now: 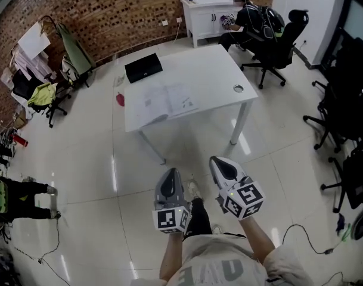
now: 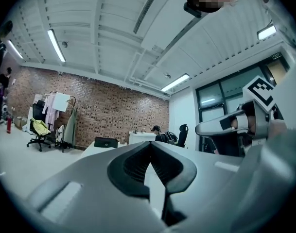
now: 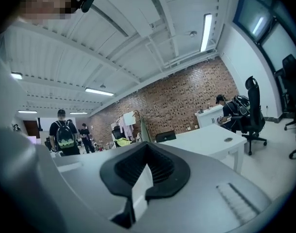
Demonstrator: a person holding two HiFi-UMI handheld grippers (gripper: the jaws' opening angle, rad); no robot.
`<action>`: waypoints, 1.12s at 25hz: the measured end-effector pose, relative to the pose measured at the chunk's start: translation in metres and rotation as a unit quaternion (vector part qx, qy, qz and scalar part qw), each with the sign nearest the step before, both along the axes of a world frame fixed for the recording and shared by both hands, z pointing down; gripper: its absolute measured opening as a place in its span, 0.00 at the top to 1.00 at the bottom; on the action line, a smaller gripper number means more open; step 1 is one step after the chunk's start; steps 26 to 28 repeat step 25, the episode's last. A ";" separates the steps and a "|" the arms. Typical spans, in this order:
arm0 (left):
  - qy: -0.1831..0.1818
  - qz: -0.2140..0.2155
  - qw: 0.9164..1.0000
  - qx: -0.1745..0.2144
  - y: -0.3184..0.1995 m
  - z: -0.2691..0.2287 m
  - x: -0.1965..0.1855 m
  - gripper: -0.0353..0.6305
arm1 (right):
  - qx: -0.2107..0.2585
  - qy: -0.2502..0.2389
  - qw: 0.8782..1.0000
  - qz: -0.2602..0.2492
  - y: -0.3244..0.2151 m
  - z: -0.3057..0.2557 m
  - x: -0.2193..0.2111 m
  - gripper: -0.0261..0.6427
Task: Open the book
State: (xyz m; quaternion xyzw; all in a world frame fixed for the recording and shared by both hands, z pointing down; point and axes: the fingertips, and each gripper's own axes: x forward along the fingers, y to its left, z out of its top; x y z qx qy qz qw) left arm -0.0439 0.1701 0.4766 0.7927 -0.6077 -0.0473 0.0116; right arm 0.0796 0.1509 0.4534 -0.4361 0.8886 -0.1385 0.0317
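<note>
The left hand-held gripper (image 1: 171,174) was closed. In the left gripper view its jaws met at the tips, and nothing stood between them (image 2: 150,145). The right hand-held gripper (image 1: 217,161) was likewise closed and empty, jaws together (image 3: 147,148). Both were held level, side by side over the tiled floor (image 1: 98,177). The right one was just beside the left and slightly ahead of it.

The white table (image 1: 217,70) stood well apart from both hand-held grippers, ahead of them. The book (image 1: 166,100) lay open and flat on the near part of the table, pages up, ahead of the left hand-held gripper. Neither hand-held gripper touched it.

A black laptop (image 1: 143,67) lay closed beyond the book, near the far left corner. A round cable hole (image 1: 238,89) sat ahead of the right hand-held gripper, near the right edge.

Beyond the table, a seated person (image 1: 245,18) faced a white cabinet (image 1: 205,14) against the brick wall (image 1: 109,11).
</note>
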 end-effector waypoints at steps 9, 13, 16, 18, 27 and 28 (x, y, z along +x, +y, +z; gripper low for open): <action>0.003 0.002 1.000 0.021 0.081 -0.033 0.000 0.92 | -0.018 0.001 1.000 -0.005 0.090 -0.004 -0.007 0.96; 0.011 -0.002 0.999 0.034 0.090 -0.053 -0.014 0.92 | -0.017 0.002 1.000 -0.008 0.103 -0.016 -0.023 0.96; 0.013 -0.002 0.999 0.038 0.097 -0.061 -0.021 0.92 | -0.023 -0.005 1.000 -0.010 0.115 -0.020 -0.031 0.96; 0.012 -0.002 0.999 0.042 0.101 -0.066 -0.023 0.92 | -0.023 -0.010 1.000 -0.011 0.120 -0.022 -0.033 0.96; 0.009 -0.003 0.999 0.039 0.106 -0.061 -0.031 0.92 | -0.027 -0.014 1.000 -0.009 0.117 -0.023 -0.041 0.96; 0.009 -0.003 0.999 0.039 0.106 -0.061 -0.031 0.92 | -0.027 -0.014 1.000 -0.009 0.117 -0.023 -0.041 0.96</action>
